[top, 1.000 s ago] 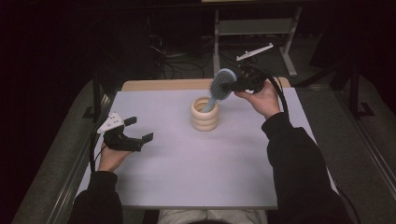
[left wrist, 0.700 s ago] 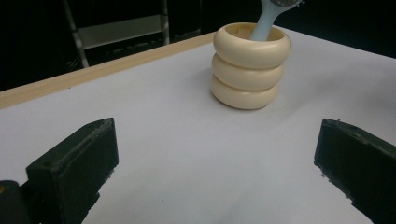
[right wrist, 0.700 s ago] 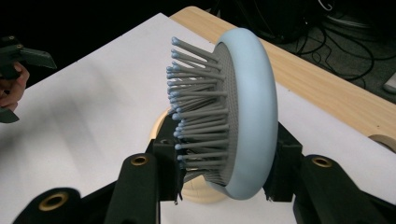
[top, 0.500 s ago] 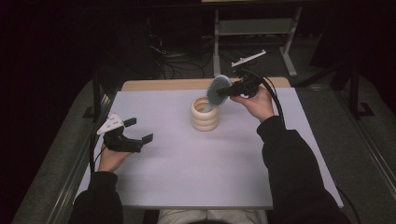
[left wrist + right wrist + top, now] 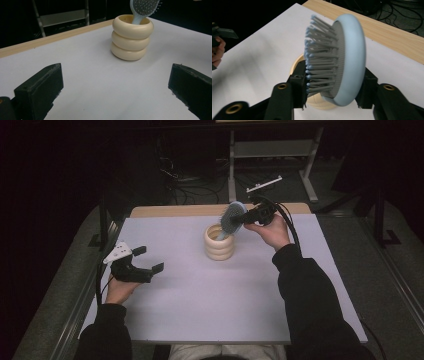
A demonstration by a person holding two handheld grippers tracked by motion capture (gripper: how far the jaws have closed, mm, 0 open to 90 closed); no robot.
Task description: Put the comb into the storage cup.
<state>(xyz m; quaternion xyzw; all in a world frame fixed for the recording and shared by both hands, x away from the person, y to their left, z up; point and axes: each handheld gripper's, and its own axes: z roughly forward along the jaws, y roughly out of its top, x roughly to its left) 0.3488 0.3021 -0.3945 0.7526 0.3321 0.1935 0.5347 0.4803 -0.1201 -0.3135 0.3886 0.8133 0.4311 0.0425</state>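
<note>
White table [image 5: 200,310] — hairbrush [image 5: 342,60] clamped between right gripper [image 5: 332,92] jaws — left gripper [image 5: 142,265] agape, empty.

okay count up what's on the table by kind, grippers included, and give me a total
Hairbrush: 1, pale blue, handle down in the holder
Ringed cream holder: 1
Grippers: 2, the left gripper open over the table, the right gripper clamped on the brush head
Total: 4
</note>
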